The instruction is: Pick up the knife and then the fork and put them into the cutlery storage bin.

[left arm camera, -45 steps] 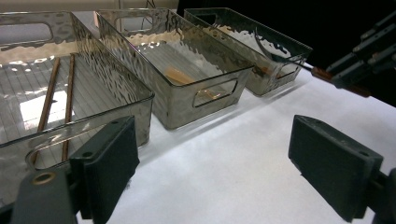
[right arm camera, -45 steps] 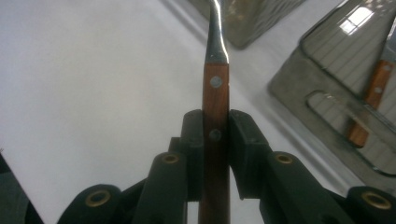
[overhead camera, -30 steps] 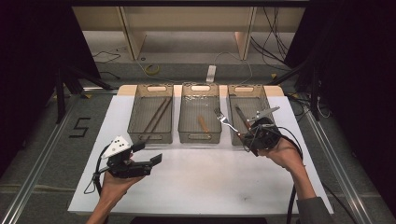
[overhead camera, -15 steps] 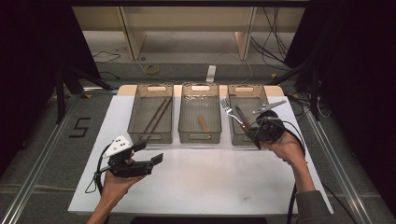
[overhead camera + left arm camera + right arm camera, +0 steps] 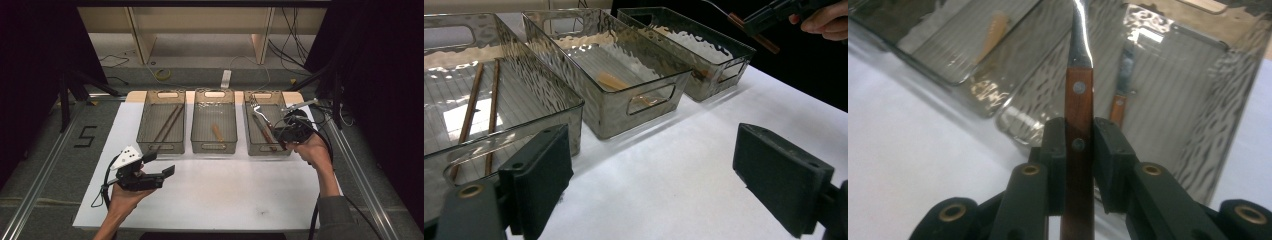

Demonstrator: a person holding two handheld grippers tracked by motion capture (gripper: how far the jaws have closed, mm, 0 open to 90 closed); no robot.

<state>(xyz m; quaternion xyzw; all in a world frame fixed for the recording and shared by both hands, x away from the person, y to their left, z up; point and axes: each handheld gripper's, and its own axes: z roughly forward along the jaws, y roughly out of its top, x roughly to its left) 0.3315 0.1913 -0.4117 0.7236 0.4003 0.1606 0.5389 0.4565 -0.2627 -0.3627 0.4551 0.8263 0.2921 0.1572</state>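
My right gripper (image 5: 1079,135) is shut on the wooden handle of a fork (image 5: 1079,100). In the high view the fork (image 5: 261,115) is held over the right clear bin (image 5: 250,142), its tines pointing toward the bin's far end. A wooden-handled knife (image 5: 1122,85) lies in that bin below the fork. My left gripper (image 5: 161,164) stands open at the table's front left, with nothing between its pads (image 5: 539,170). It faces the three bins across the bare white tabletop.
The left bin (image 5: 160,148) holds two brown chopsticks (image 5: 167,124). A small light wooden piece (image 5: 218,132) lies in the middle bin (image 5: 214,148). All three bins stand in a row at the far side of the white table (image 5: 225,195). Cables lie on the floor behind.
My right gripper has carried the fork to the right and farther back over the right bin. The left gripper has stayed where it was.
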